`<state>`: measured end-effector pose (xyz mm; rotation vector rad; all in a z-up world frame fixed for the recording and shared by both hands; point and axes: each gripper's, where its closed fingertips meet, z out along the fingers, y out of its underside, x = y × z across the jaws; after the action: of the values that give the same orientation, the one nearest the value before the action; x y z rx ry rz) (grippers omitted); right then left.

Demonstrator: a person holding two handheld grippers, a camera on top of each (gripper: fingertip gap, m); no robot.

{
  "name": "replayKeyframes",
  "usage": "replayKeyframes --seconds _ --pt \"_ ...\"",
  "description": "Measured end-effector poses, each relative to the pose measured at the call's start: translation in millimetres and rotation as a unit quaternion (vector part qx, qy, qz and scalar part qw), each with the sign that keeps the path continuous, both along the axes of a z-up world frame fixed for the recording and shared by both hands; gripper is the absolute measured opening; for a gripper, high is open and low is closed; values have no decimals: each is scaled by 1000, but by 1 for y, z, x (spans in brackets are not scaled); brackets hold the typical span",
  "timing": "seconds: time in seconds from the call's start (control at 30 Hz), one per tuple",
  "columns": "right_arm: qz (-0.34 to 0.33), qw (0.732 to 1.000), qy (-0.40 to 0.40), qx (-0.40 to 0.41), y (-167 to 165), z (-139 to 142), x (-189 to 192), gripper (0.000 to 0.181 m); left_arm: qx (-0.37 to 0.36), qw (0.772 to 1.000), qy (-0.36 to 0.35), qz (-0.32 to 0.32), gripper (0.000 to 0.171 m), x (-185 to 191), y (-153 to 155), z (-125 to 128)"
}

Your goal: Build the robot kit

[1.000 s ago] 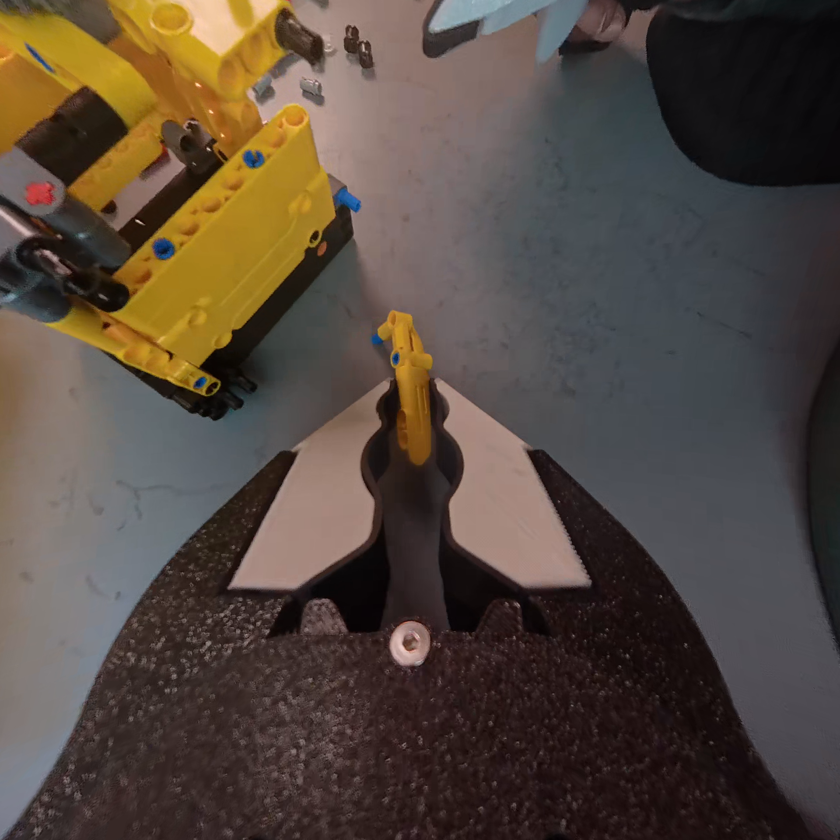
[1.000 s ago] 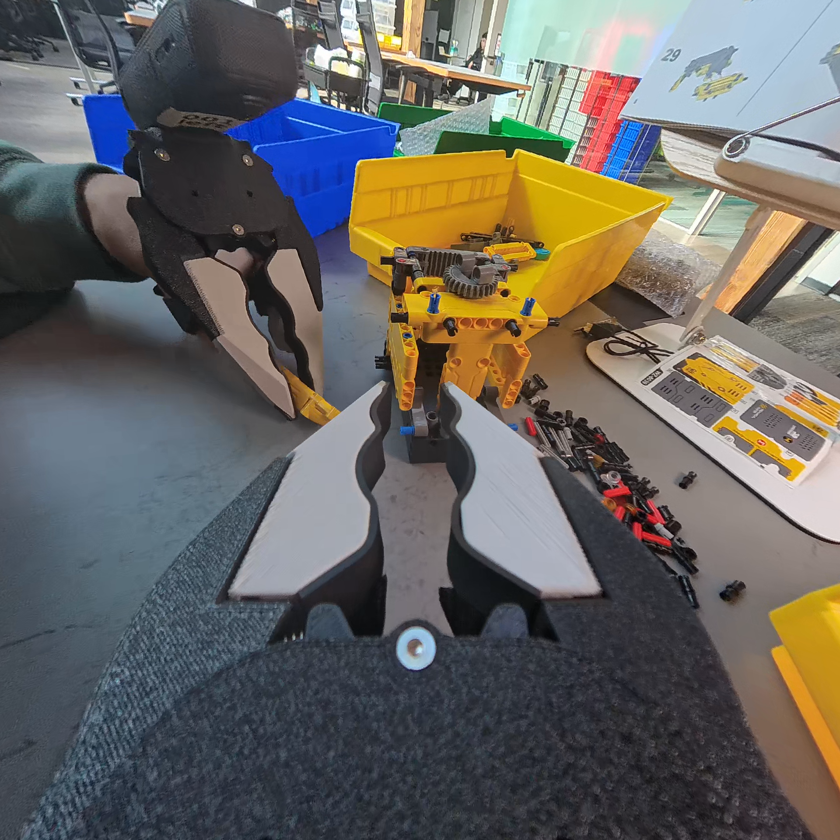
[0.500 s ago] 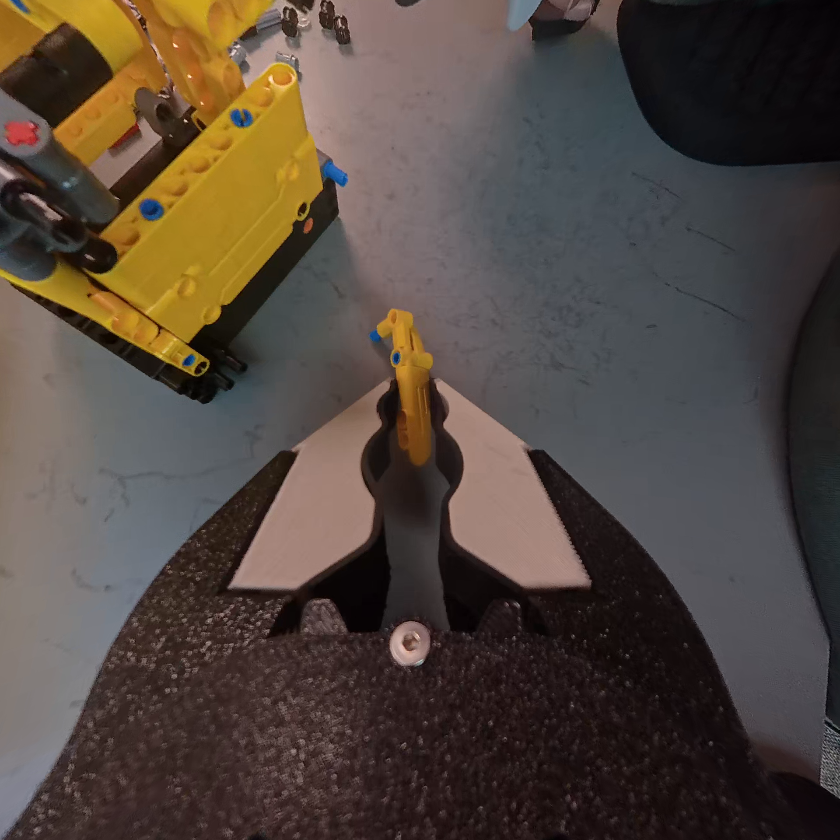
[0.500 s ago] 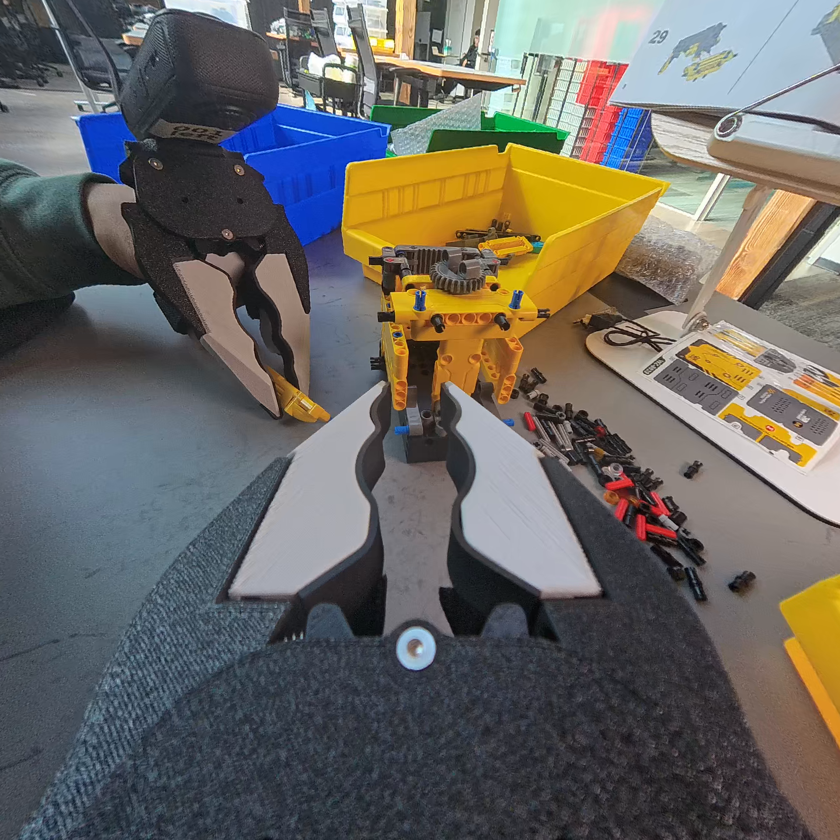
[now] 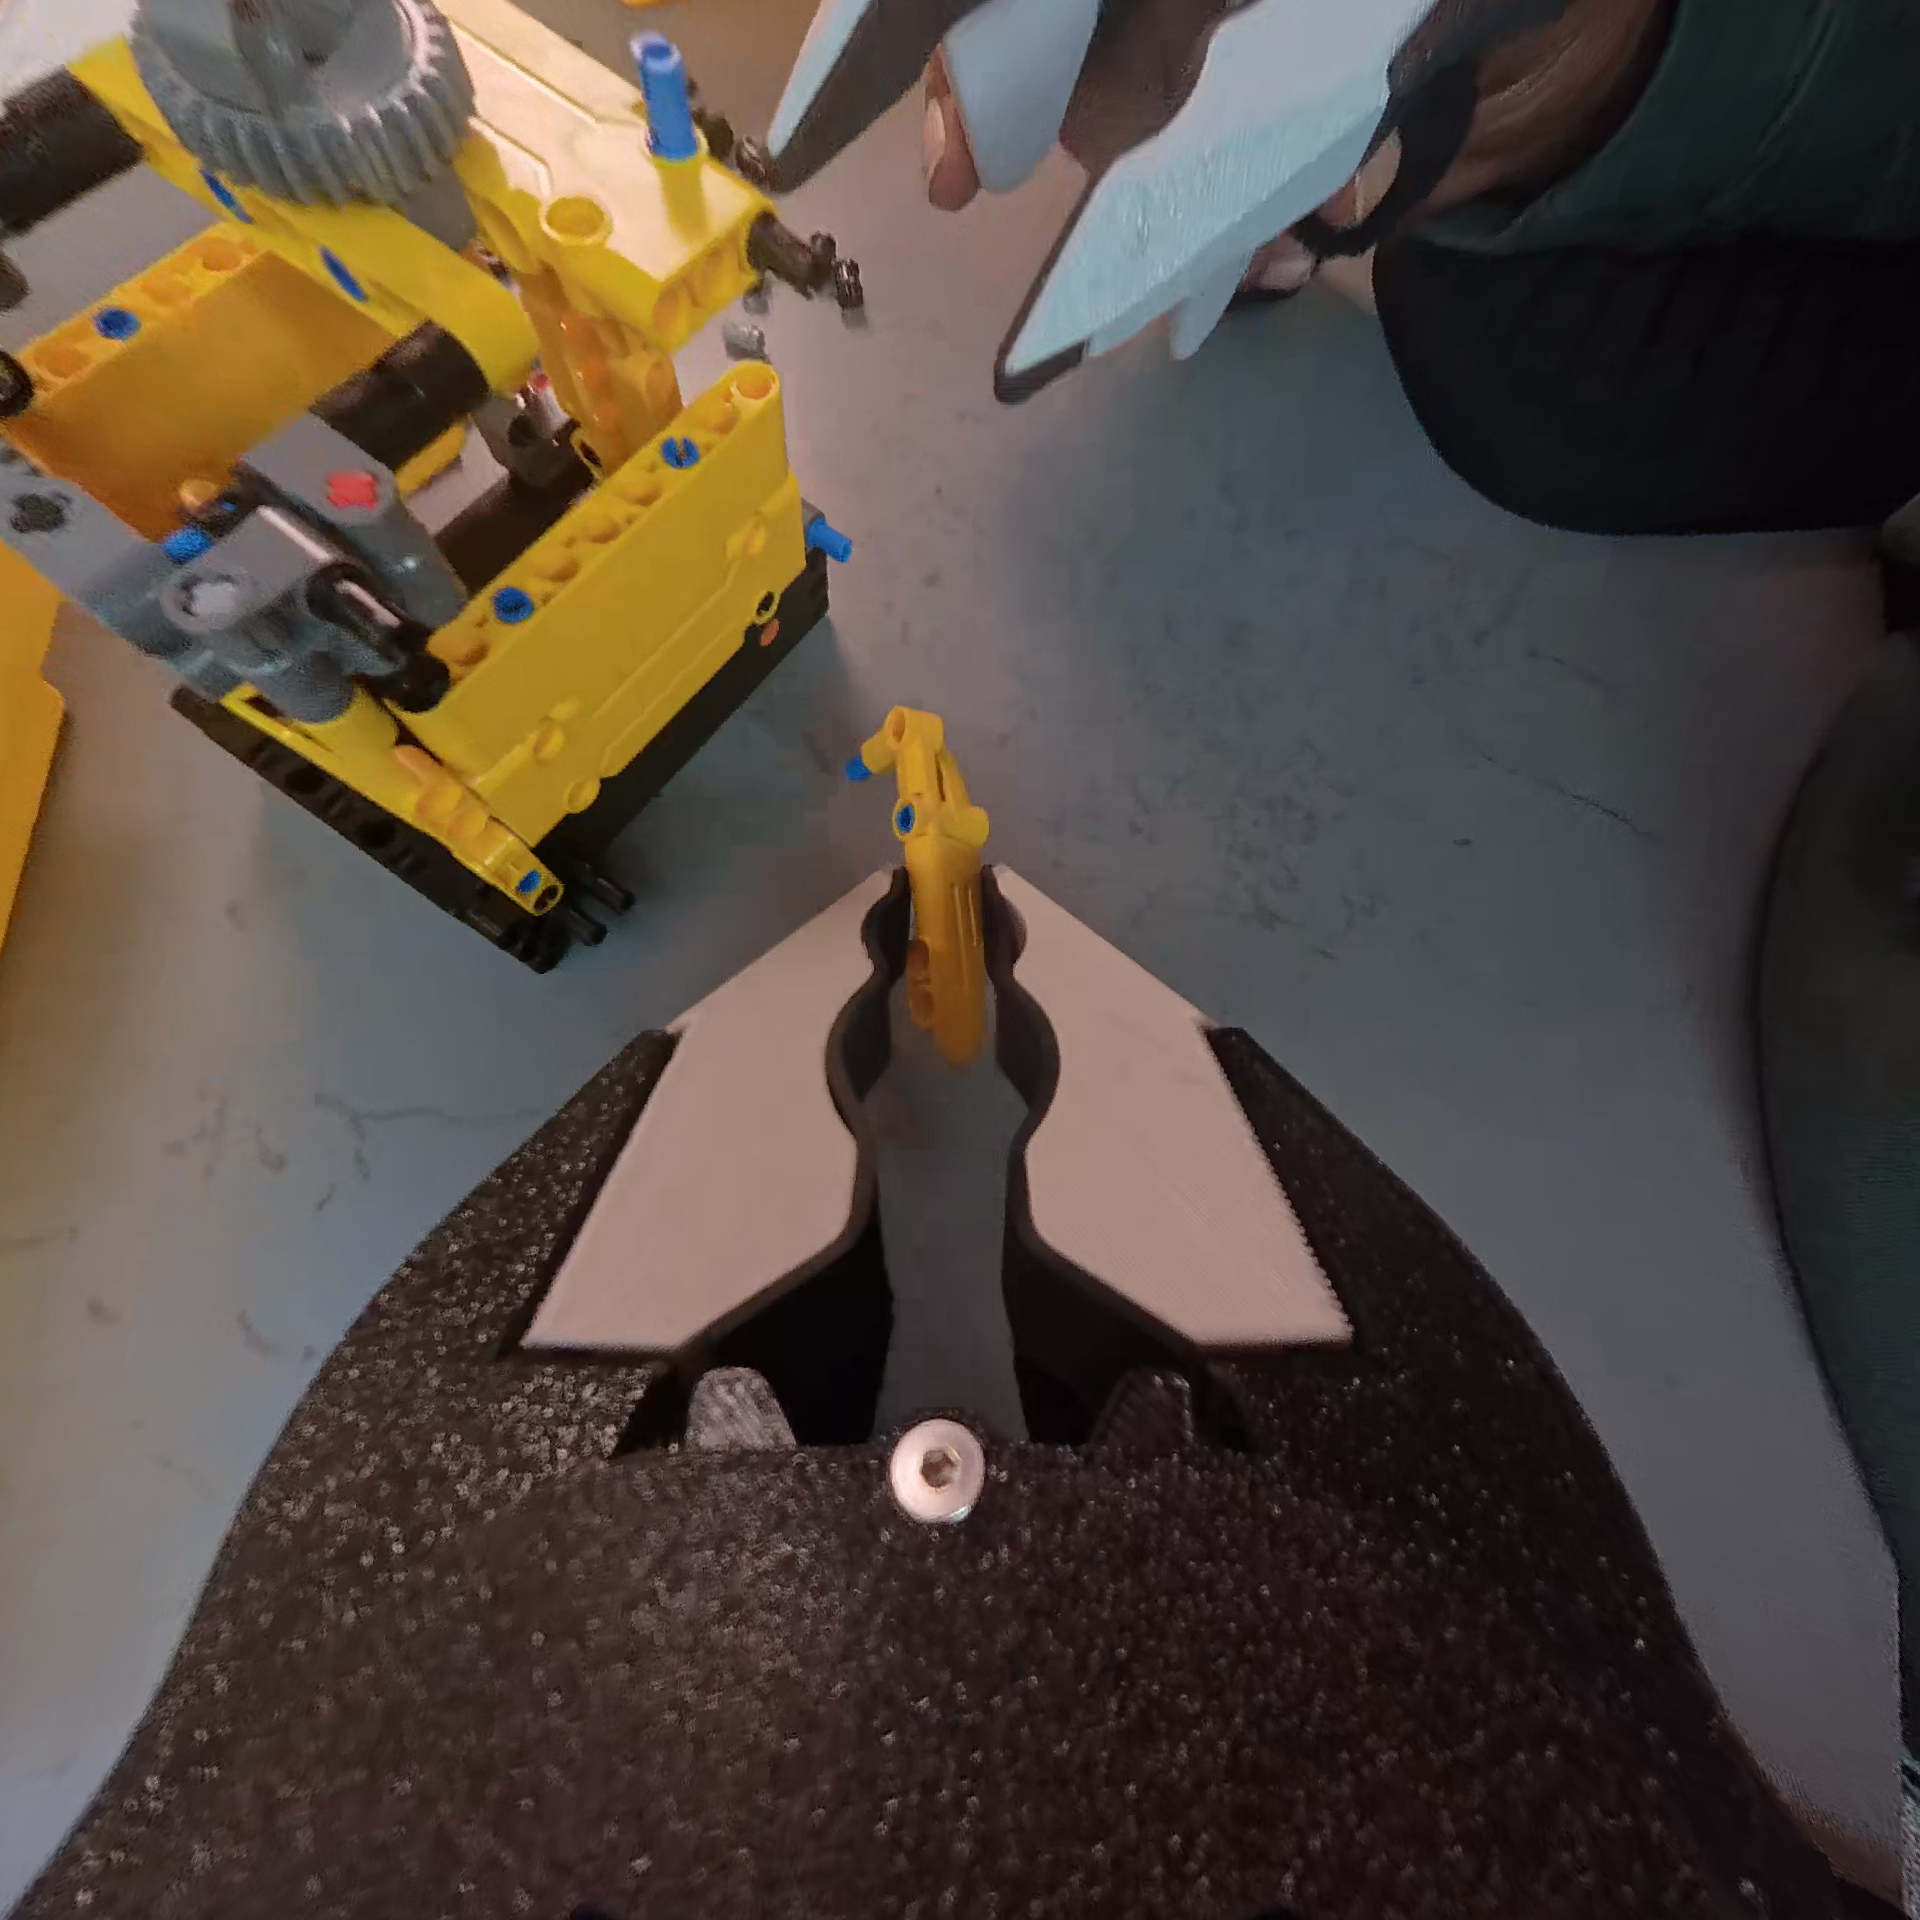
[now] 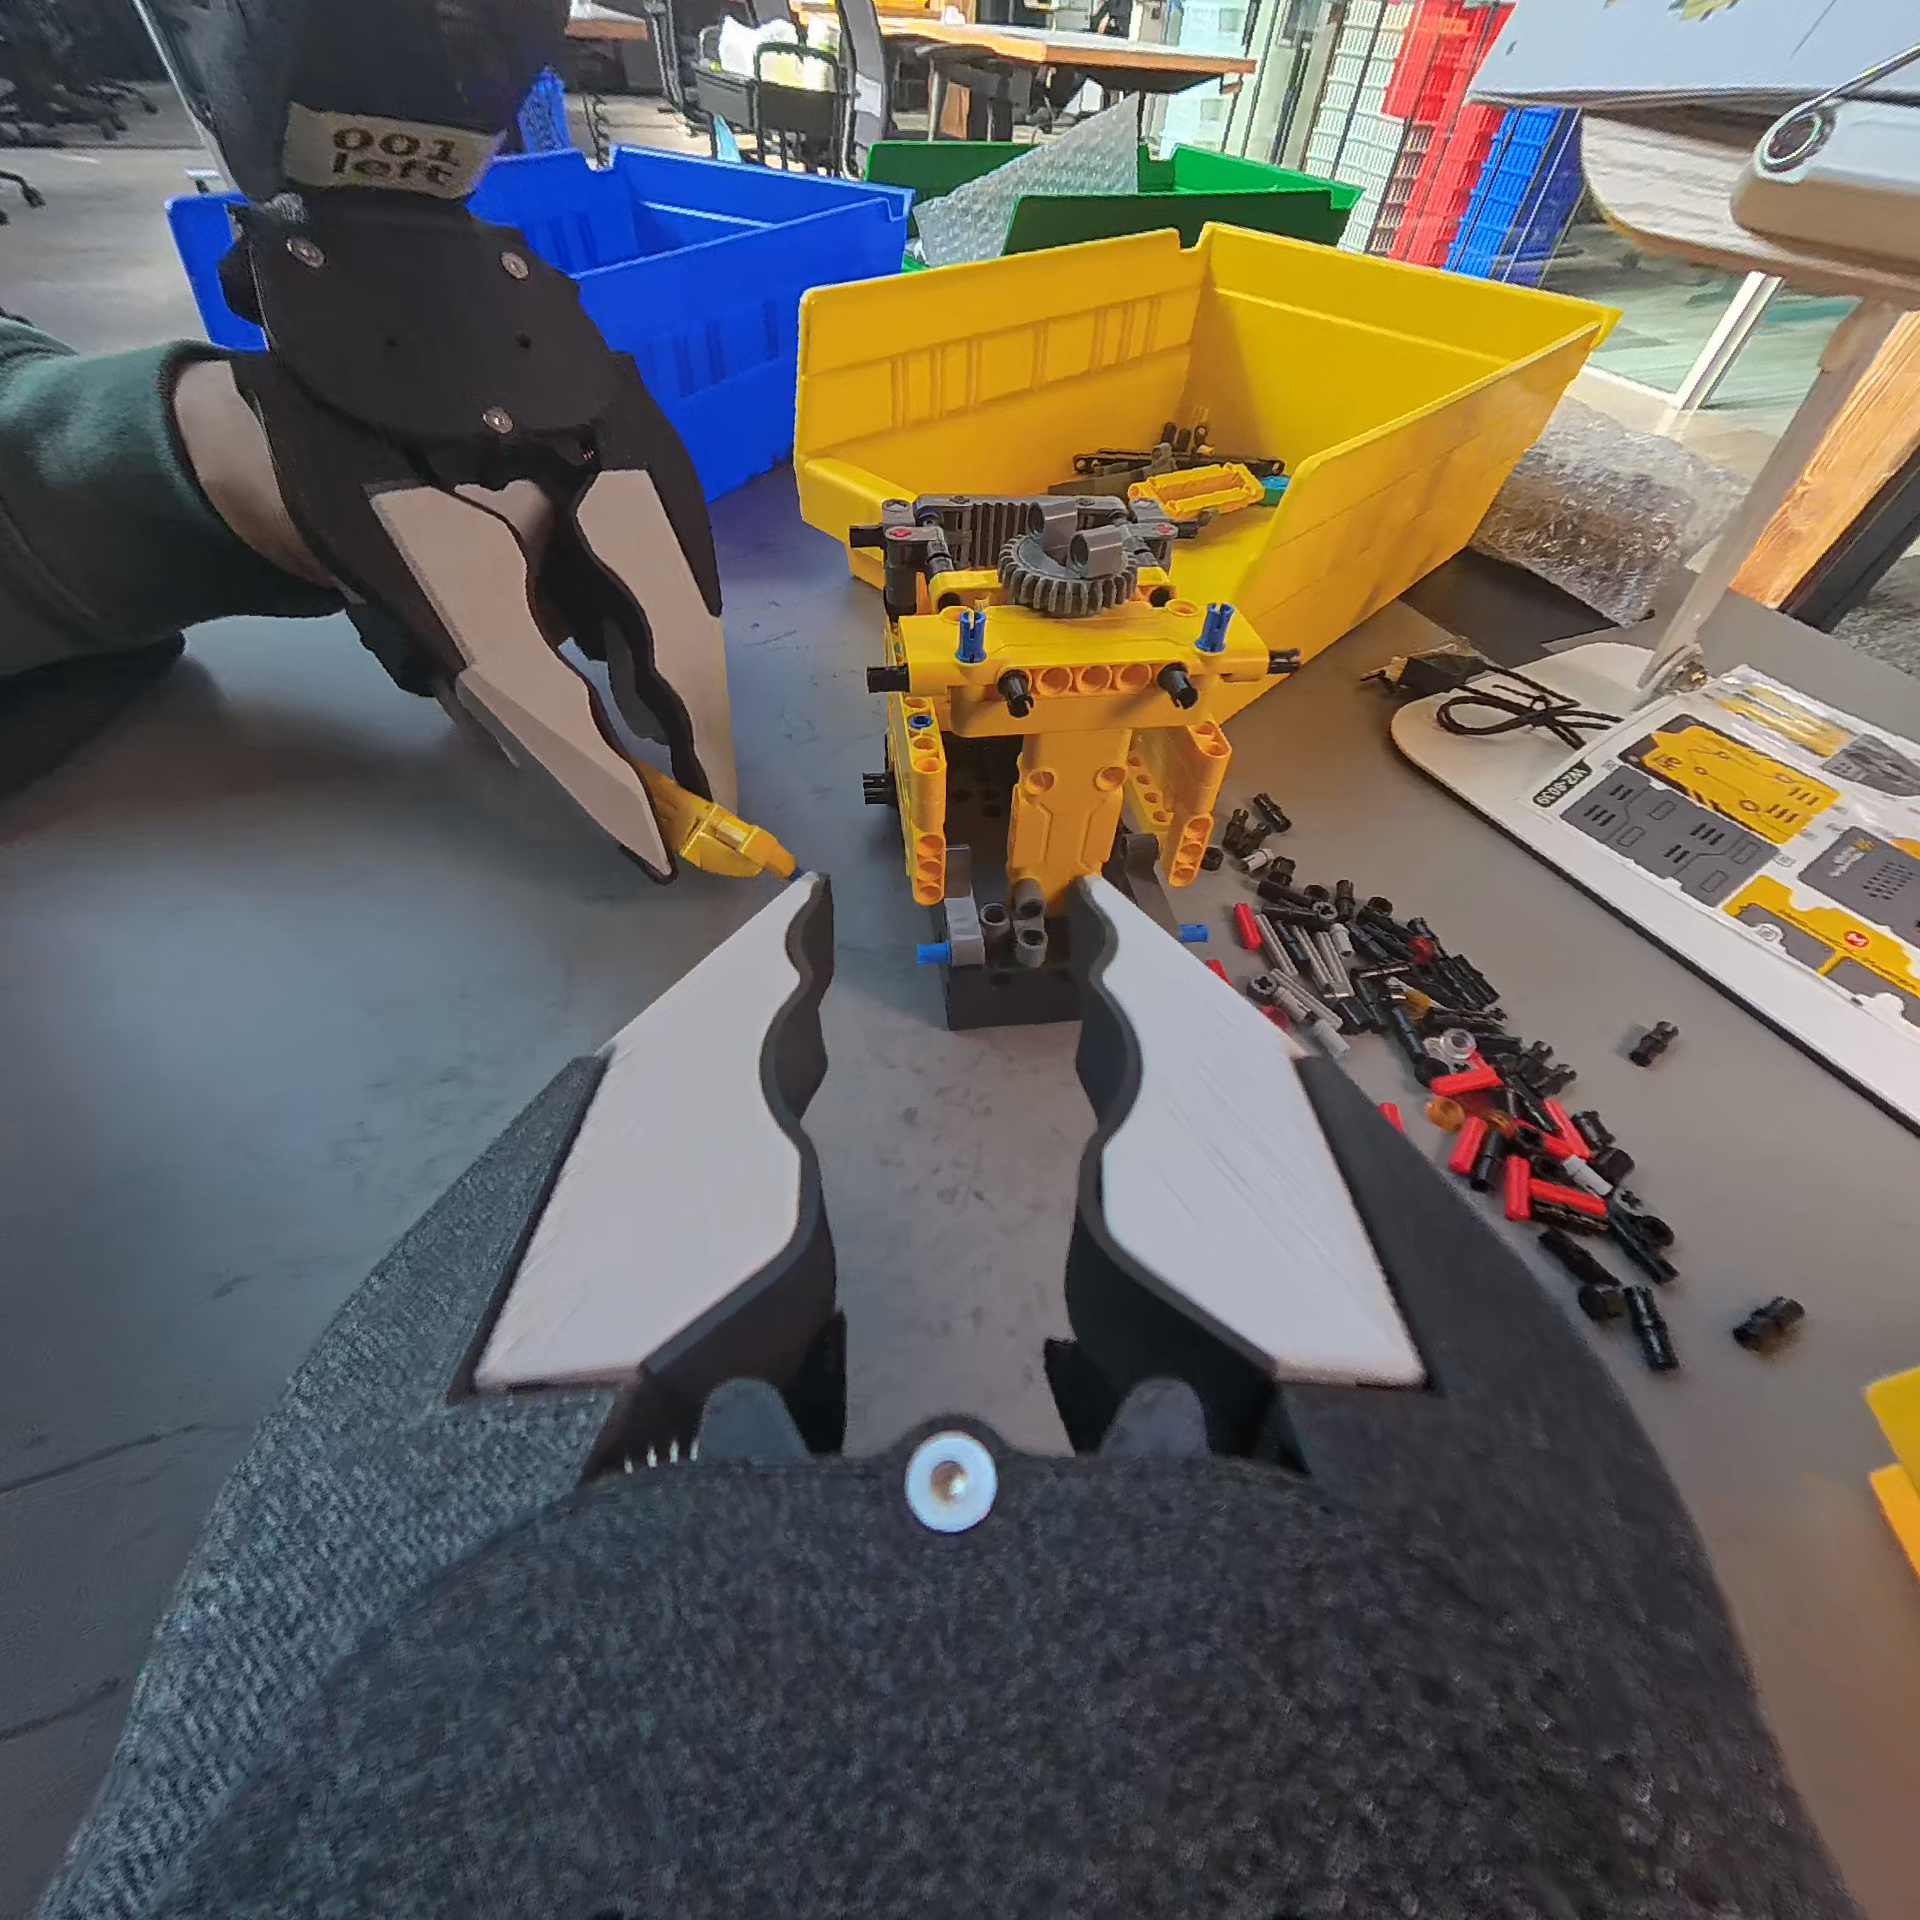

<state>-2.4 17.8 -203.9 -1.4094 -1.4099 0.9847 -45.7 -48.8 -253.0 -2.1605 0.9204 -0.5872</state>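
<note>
My left gripper [image 5: 943, 883] is shut on a small yellow brick part [image 5: 940, 935] with blue pins, held low over the grey table. It also shows in the right wrist view [image 6: 686, 847], with the part [image 6: 740, 831] sticking out of its tips. A yellow and black brick model [image 6: 1060, 707] with a grey gear on top stands on the table; in the left wrist view the model [image 5: 582, 582] is to the upper left. My right gripper [image 6: 954, 894] is open and empty, its tips on either side of the model's dark base. Its left fingertip nearly touches the held part.
A pile of loose black, red and grey pins [image 6: 1455, 1049] lies right of the model. A yellow bin [image 6: 1039, 353] with parts stands behind it, with a blue bin [image 6: 707, 249] and a green bin [image 6: 1226, 197] farther back. A printed sheet [image 6: 1745, 831] lies at right. My hands' fingertips stand some 10 cm from each other.
My right gripper has opened wider and moved forward to the model's base. My left gripper, still holding the yellow part, has come closer to the model and the right gripper.
</note>
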Motion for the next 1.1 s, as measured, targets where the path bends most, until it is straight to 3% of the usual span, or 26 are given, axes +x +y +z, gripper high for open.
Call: replayKeyframes --seconds 0.17,0.43,0.6,0.87,1.1 --pt "2 1000 -24 4 7 -6 -6 62 45 996 -76 31 13 -1 12 30" --pt "32 995 -91 16 35 -22 -45 99 59 980 -177 72 13 -13 25 52" --pt "58 994 -97 -7 26 -30 -51 81 65 972 -208 91 13 -22 31 57" --pt "42 991 -122 19 10 -34 -36 74 89 957 -259 97 7 -30 32 75" --pt "33 991 -126 43 4 -34 -34 70 92 959 -248 99 7 -32 32 74"
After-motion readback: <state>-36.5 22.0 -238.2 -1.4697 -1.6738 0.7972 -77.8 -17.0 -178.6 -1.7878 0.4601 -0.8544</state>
